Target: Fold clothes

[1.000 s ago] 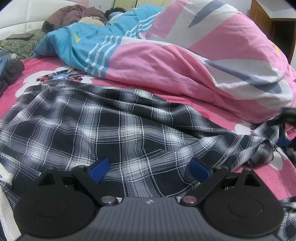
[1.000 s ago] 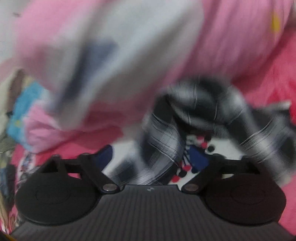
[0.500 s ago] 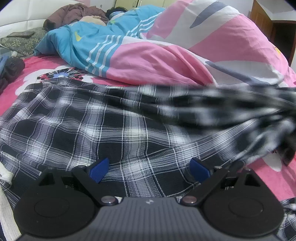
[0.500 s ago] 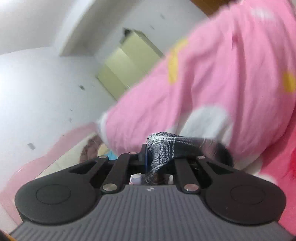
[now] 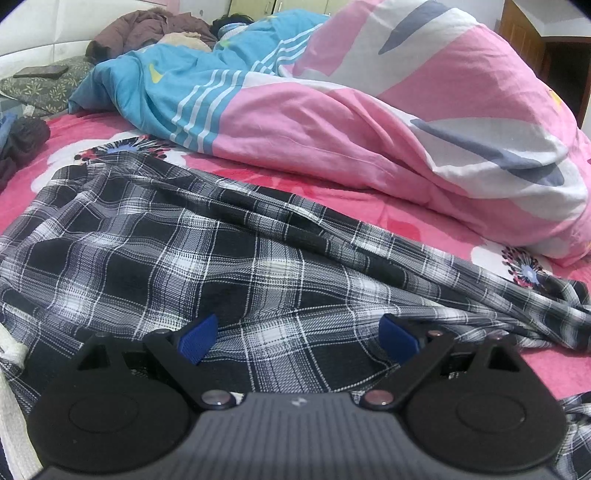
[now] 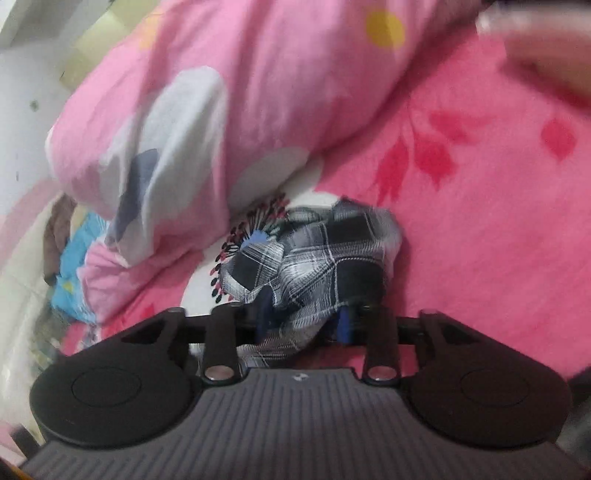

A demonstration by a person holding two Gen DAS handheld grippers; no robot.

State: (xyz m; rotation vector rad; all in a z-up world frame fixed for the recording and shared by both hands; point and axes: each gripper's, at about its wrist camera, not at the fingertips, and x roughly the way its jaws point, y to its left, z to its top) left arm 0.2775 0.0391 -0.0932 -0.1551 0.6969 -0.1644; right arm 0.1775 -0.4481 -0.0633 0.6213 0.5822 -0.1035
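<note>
Black-and-white plaid garment [image 5: 207, 258], rumpled, spread flat across the pink bed

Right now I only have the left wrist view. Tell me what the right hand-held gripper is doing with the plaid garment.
Observer: The right hand-held gripper has a bunched end of the plaid garment between its blue pads, and its jaws are opening.
Operator: Say where that end sits.
Observer: It lies on the pink floral bedsheet, just over the dark-petalled flower print.
Operator: Report what is close to it.
Observer: The pink duvet rises right behind it; on its far side a yellow dot shows.
</note>
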